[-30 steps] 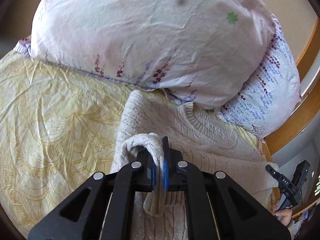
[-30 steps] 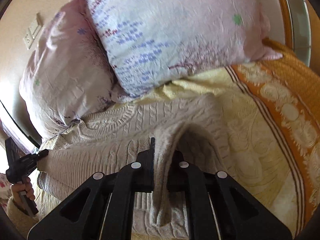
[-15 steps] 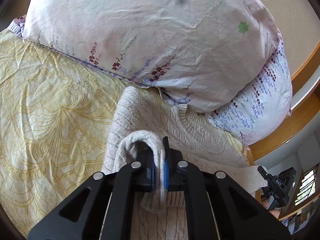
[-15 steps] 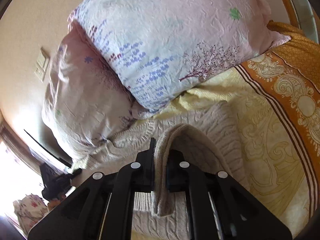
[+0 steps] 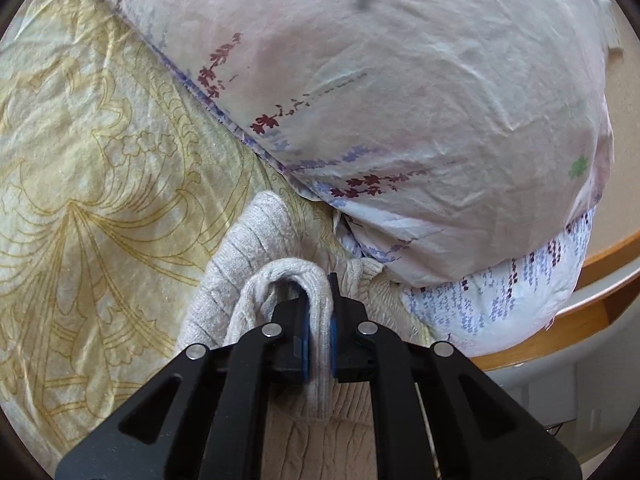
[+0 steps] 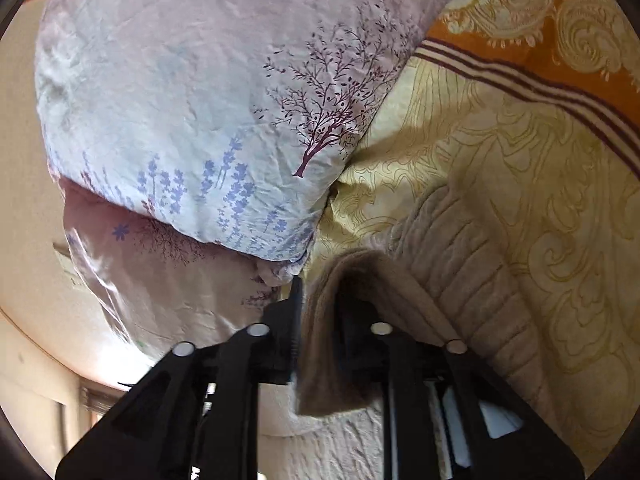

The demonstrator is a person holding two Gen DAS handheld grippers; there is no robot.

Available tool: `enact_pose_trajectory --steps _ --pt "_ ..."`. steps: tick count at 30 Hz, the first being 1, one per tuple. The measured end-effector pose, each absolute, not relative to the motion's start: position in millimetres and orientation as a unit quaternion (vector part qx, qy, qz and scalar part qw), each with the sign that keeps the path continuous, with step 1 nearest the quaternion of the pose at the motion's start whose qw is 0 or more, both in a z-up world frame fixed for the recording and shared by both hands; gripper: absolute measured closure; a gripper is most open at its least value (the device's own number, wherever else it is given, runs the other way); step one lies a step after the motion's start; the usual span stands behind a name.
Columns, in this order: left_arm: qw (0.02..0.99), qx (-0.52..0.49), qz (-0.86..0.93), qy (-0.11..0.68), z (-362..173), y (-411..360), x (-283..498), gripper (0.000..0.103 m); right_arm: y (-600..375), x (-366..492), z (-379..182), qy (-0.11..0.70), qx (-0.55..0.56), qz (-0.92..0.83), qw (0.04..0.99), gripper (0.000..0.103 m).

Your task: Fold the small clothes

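A cream cable-knit sweater [image 5: 244, 256] lies on the yellow patterned bedspread [image 5: 88, 168], close against the pillows. My left gripper [image 5: 319, 332] is shut on a folded loop of its ribbed knit and holds it lifted. In the right wrist view the sweater [image 6: 452, 280] hangs in a ribbed fold. My right gripper [image 6: 318, 328] is shut on another bunched edge of it, raised off the bed. The rest of the sweater is hidden under both grippers.
Two floral pillows [image 5: 380, 100] are stacked just beyond the sweater; they also show in the right wrist view [image 6: 200, 92]. A wooden bed frame [image 5: 580, 308] runs at the right. The bedspread's orange border [image 6: 540, 20] is at the far right.
Both grippers have lifted and moved toward the pillows with the sweater held. The other gripper and hand have dropped out of each view.
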State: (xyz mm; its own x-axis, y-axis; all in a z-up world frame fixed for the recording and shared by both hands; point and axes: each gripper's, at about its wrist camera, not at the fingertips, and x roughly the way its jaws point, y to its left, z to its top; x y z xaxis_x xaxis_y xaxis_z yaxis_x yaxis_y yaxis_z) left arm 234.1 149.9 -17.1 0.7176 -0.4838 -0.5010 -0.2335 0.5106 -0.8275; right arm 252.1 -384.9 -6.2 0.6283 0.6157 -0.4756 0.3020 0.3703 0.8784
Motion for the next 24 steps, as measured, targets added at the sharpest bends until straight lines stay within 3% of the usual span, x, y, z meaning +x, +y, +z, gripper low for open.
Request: enact_pose_trajectory --steps 3,5,7,10,14,18,24 --pt "0.777 -0.519 -0.079 0.348 -19.3 151.5 234.5 0.082 -383.2 259.5 1.7 0.384 0.578 0.132 0.708 0.029" --pt "0.775 -0.532 -0.084 0.331 -17.8 152.6 232.6 0.071 -379.3 263.7 9.1 0.367 0.579 0.14 0.714 0.02" --pt "0.772 -0.552 -0.081 0.304 -15.1 155.4 228.9 0.055 -375.9 268.4 11.8 0.362 0.571 0.134 0.725 0.02" --pt "0.778 -0.565 -0.067 0.266 -8.6 163.9 221.1 0.041 -372.7 270.2 10.3 0.362 0.561 0.12 0.735 0.02" --pt "0.801 -0.531 -0.066 0.269 4.4 170.4 212.8 0.038 -369.5 261.5 28.2 0.36 0.505 0.107 0.777 0.02" --pt "0.828 -0.457 -0.059 0.32 14.9 178.3 203.2 0.032 -369.3 245.6 60.0 0.352 0.4 0.078 0.843 0.02" --pt "0.844 -0.366 -0.071 0.385 10.5 187.1 195.3 0.032 -342.8 231.4 68.7 0.409 0.26 0.129 0.865 0.024"
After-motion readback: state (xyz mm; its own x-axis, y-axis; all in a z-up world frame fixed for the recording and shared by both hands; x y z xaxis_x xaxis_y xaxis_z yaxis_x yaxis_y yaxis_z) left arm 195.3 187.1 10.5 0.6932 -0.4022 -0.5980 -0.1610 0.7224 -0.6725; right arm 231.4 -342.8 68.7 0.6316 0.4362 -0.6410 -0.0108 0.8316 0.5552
